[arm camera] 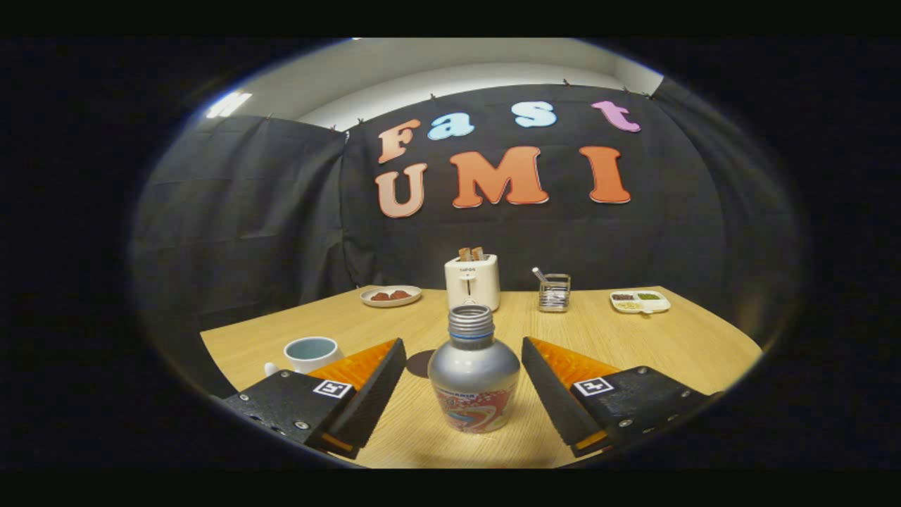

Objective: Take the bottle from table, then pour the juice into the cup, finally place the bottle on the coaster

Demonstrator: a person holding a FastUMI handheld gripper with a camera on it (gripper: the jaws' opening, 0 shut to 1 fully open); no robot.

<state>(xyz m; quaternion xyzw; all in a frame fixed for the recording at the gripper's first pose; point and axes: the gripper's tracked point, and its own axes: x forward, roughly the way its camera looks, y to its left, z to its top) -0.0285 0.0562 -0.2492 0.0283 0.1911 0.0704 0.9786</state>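
The gripper (pixel 464 366) is spread wide, and the bottle (pixel 474 373) stands upright on the table (pixel 669 338) between its two fingers, touching neither. The cup (pixel 310 354) sits just beyond the left finger. The dark coaster (pixel 421 363) lies behind the bottle.

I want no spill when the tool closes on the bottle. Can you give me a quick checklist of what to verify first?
1. Tool open, wide enough for the bottle: ok.
2. Bottle standing upright between the fingers, touching neither: ok.
3. Bottle cap off, mouth open: ok for pouring, so keep it level.
4. Cup upright on the table, left of the bottle: ok.
5. Coaster free, just behind the bottle: ok.
6. Juice level inside: cannot tell.
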